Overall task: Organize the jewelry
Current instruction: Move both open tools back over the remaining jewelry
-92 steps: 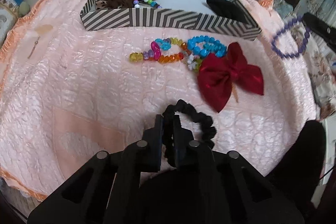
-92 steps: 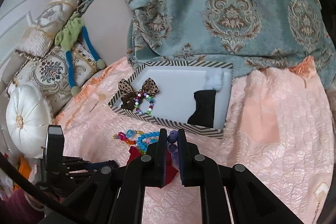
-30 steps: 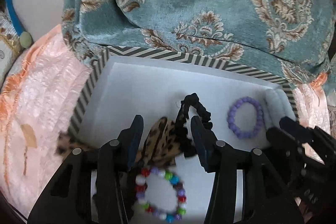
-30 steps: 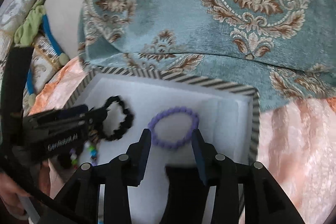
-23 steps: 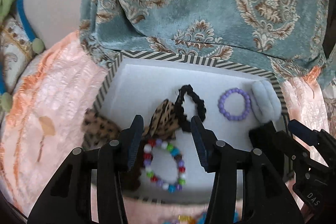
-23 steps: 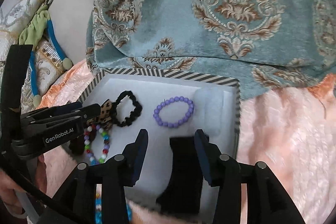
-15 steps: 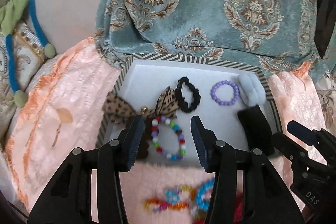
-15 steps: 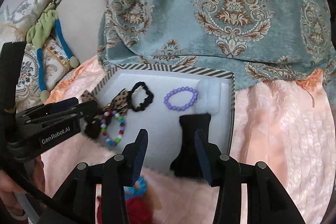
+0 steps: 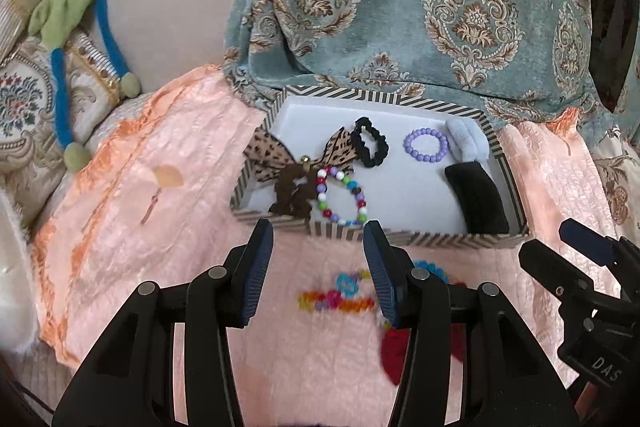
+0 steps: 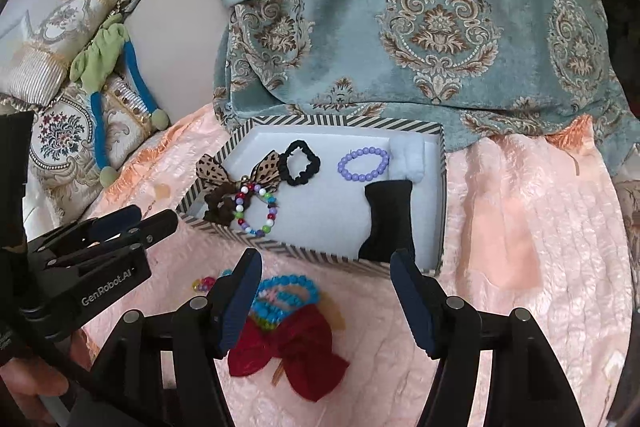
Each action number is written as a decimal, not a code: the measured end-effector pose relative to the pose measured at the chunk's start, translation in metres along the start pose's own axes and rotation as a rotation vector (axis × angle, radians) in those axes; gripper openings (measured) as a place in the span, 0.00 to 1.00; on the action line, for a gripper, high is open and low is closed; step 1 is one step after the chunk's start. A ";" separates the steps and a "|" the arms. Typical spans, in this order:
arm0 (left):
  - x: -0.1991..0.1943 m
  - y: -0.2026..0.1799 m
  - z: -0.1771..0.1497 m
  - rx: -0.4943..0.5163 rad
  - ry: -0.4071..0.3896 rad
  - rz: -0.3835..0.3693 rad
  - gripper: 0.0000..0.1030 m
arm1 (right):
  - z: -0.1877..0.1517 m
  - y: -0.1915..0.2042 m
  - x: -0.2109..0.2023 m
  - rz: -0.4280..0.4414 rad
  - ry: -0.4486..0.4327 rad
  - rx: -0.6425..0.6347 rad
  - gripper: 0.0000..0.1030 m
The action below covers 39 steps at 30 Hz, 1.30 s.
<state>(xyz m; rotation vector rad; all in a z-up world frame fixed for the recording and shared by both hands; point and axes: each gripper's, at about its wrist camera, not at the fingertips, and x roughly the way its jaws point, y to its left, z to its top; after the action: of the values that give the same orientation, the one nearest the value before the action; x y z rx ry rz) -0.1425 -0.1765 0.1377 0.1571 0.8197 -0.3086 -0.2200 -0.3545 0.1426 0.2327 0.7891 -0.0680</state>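
Note:
A striped box [image 9: 400, 237] [image 10: 304, 253] sits on the peach cloth and holds a leopard bow [image 9: 276, 155] [image 10: 214, 169], a black scrunchie [image 9: 370, 148] [image 10: 303, 163], a purple bead bracelet [image 9: 425, 146] [image 10: 363, 164] and a multicolour bead bracelet [image 9: 340, 197] [image 10: 256, 209]. In front of the box lie a red bow [image 10: 288, 351] [image 9: 394, 349], blue bead bracelets [image 10: 286, 293] and coloured beads [image 9: 336, 297]. My left gripper [image 9: 318, 267] is open and empty above the cloth. My right gripper [image 10: 326, 297] is empty, its jaws opening wide over the red bow.
A black pad [image 9: 478, 197] [image 10: 388, 215] and a pale fluffy piece [image 9: 468, 145] lie at the box's right end. A teal patterned fabric [image 9: 400, 7] hangs behind the box. Embroidered cushions and a green and blue cord [image 9: 60, 39] lie at the left.
Both grippers have drawn back and up from the box, leaving the black scrunchie and the purple bracelet inside it. The right jaws have spread wider.

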 end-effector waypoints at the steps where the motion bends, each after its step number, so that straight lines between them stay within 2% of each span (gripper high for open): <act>1: -0.003 0.001 -0.003 -0.005 -0.002 0.000 0.45 | -0.002 0.000 -0.002 -0.001 -0.001 0.002 0.62; 11: -0.029 0.007 -0.026 -0.021 -0.020 -0.001 0.45 | -0.022 0.005 -0.025 -0.003 0.005 -0.003 0.62; 23: -0.050 0.007 -0.038 -0.030 -0.042 -0.012 0.45 | -0.033 0.008 -0.041 0.006 -0.003 -0.010 0.63; 33: -0.049 0.009 -0.041 -0.036 -0.030 -0.012 0.45 | -0.036 0.006 -0.041 0.009 0.011 -0.005 0.63; 39: -0.040 0.022 -0.043 -0.065 0.011 -0.038 0.45 | -0.043 -0.009 -0.028 0.019 0.048 0.015 0.63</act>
<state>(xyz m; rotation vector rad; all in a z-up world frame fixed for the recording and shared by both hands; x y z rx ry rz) -0.1907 -0.1366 0.1388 0.0825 0.8437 -0.3165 -0.2709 -0.3539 0.1315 0.2565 0.8344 -0.0510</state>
